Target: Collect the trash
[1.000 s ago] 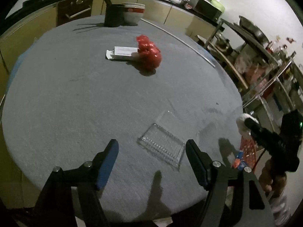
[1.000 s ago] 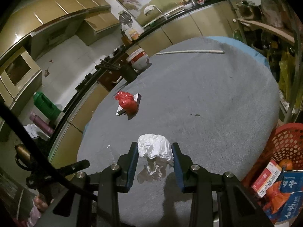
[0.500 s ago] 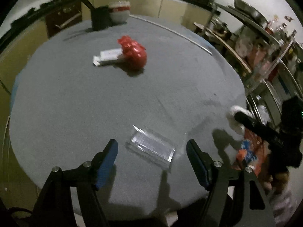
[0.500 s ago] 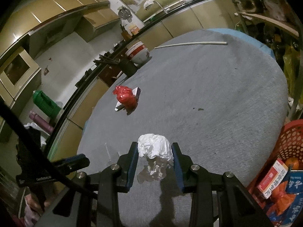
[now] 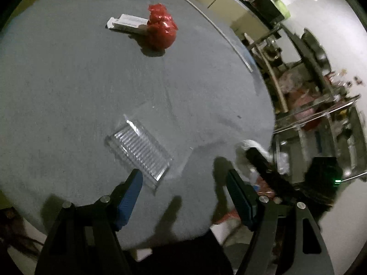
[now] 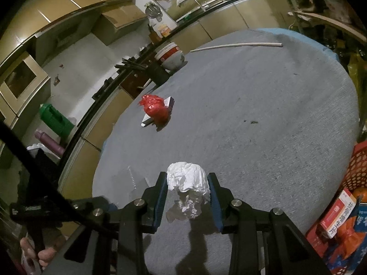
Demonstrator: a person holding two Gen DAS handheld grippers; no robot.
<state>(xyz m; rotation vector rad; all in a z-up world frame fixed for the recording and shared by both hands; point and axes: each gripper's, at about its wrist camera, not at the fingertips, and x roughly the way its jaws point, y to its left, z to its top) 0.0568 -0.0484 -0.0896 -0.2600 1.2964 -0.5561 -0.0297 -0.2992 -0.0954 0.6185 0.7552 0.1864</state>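
Left gripper (image 5: 183, 188) dropped closer over the ribbed clear tray (image 5: 140, 151), jaws apart; right gripper (image 6: 187, 190) clamps crumpled white paper (image 6: 189, 183); orange basket (image 6: 357, 167) holds boxes

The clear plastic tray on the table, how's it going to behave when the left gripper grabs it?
The clear plastic tray looks thin and ribbed, so it will probably flex or crackle under the pads. It seems light and lies flat on the grey tablecloth, so it may skid rather than lift.
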